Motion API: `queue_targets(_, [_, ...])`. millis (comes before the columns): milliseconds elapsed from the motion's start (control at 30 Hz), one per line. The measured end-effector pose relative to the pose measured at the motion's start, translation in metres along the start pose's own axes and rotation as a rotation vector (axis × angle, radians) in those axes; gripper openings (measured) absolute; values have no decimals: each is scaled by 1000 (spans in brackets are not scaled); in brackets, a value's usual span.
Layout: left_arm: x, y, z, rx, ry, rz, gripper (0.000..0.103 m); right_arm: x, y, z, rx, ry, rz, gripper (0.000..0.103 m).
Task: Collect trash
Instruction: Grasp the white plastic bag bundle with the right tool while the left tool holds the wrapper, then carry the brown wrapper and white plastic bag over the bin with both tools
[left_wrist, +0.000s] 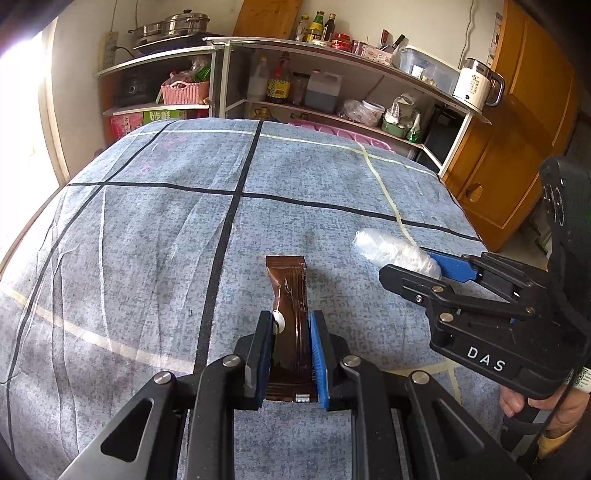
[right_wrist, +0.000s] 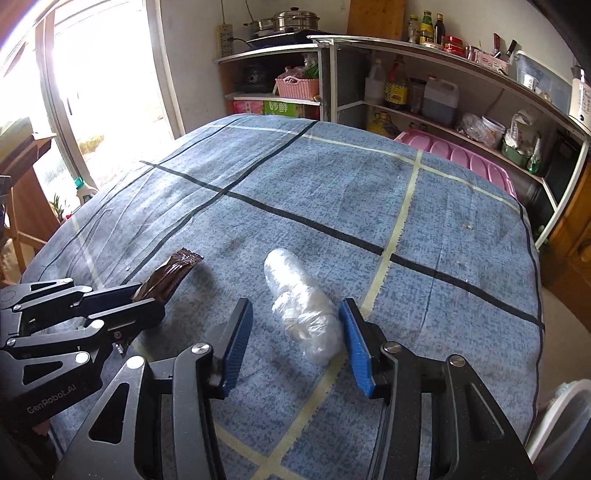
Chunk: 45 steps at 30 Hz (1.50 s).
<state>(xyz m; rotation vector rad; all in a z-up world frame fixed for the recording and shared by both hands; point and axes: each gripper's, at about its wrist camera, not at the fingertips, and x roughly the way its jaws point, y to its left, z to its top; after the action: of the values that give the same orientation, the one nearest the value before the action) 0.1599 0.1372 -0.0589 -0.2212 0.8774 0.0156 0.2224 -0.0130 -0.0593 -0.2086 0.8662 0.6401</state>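
Left gripper clamps brown wrapper; right gripper gapes around clear wad.

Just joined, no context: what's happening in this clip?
A person with two handheld grippers is picking trash off a table under a blue-grey checked cloth. The left gripper is shut on a brown foil snack wrapper, which sticks out ahead of the pads. The right gripper is open, its blue pads either side of a crumpled clear plastic wad lying on the cloth, not yet gripped.
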Motion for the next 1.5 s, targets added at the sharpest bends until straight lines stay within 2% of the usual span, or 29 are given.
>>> queue_targets(100, [-1,-1,0,-2,-1,0,20,1,0,-1,14,11,-5,33])
queue_targets(200, [-4,-3,0,1,-6,1,20,-2,1,-4,16,8,-15,30])
queue_targets(500, [-23,-18,-4,34,-36,-13,20,-28,-4,-16,86,-28,-6,29])
queue_targets(800, [-50,-57,-11,121,-93,-23,20,-76,-16,-33,177,-98,-25,29])
queue_targets(1300, [-86,-143,-20,271,-161,-137,20,-166,-51,-78,312,-244,-113,29])
queue_targets(1500, [-89,-189,-20,335,-168,-225,20,-204,-74,-98,364,-284,-177,29])
